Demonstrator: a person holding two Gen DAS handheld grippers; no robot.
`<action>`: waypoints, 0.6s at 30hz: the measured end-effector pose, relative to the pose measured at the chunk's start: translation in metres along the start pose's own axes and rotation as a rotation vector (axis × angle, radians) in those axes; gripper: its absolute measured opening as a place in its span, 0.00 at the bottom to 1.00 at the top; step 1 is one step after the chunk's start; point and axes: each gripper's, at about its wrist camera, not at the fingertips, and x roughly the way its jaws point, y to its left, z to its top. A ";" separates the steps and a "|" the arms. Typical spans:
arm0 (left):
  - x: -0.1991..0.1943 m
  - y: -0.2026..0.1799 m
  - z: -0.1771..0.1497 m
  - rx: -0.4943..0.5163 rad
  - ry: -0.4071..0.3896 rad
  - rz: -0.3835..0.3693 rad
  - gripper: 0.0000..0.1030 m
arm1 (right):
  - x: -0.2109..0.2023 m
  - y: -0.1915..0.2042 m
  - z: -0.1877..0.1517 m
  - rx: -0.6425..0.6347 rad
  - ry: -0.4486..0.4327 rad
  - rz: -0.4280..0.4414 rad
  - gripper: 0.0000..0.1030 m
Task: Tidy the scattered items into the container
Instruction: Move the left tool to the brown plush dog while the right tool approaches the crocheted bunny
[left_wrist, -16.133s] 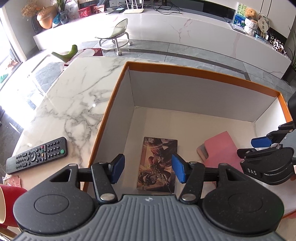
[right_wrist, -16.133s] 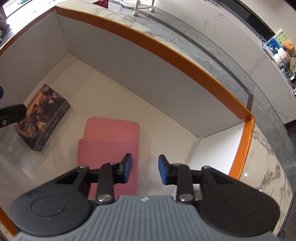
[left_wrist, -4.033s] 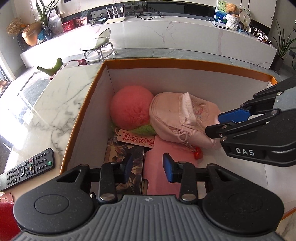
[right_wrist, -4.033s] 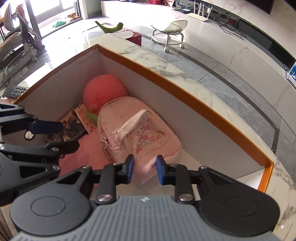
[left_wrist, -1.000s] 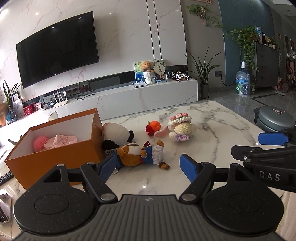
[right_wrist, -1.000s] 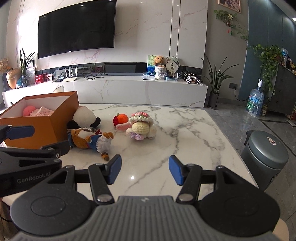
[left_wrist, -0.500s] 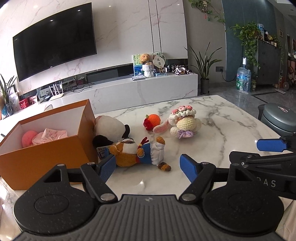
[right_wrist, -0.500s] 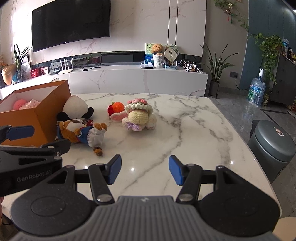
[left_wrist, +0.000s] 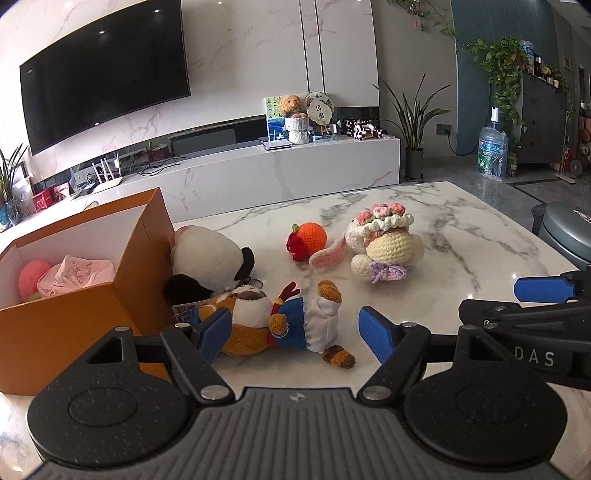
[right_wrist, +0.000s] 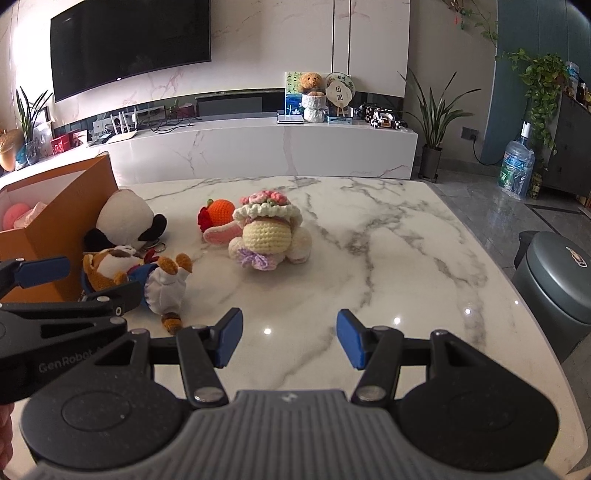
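Observation:
An orange box (left_wrist: 74, 314) stands at the left of the marble table (left_wrist: 461, 236), holding a pink backpack (left_wrist: 79, 275) and a pink plush ball (left_wrist: 29, 271). A brown plush doll in blue and white (left_wrist: 273, 321) lies beside the box, just beyond my open left gripper (left_wrist: 295, 334). Behind it lie a panda plush (left_wrist: 207, 258), an orange crochet fruit (left_wrist: 308, 238) and a crochet bunny (left_wrist: 384, 245). My right gripper (right_wrist: 290, 338) is open and empty above bare table, with the bunny (right_wrist: 269, 234) and the doll (right_wrist: 147, 275) ahead to its left.
A grey lidded bin (right_wrist: 554, 284) stands on the floor off the table's right edge. A white TV console (right_wrist: 258, 147) with ornaments runs along the far wall. The table's right edge (right_wrist: 495, 266) is close to the right gripper.
Both grippers have moved forward and a little lower toward the toys; the brown doll now sits closer between the left gripper's fingers. Both stay open.

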 end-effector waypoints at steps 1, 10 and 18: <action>0.004 0.000 0.000 0.002 0.002 0.003 0.87 | 0.004 0.000 0.001 0.001 0.002 0.001 0.58; 0.033 0.003 0.004 0.000 0.020 0.045 0.87 | 0.031 0.003 0.005 -0.004 0.016 0.018 0.58; 0.051 0.006 0.004 -0.004 0.030 0.072 0.87 | 0.052 0.004 0.015 -0.008 0.006 0.017 0.58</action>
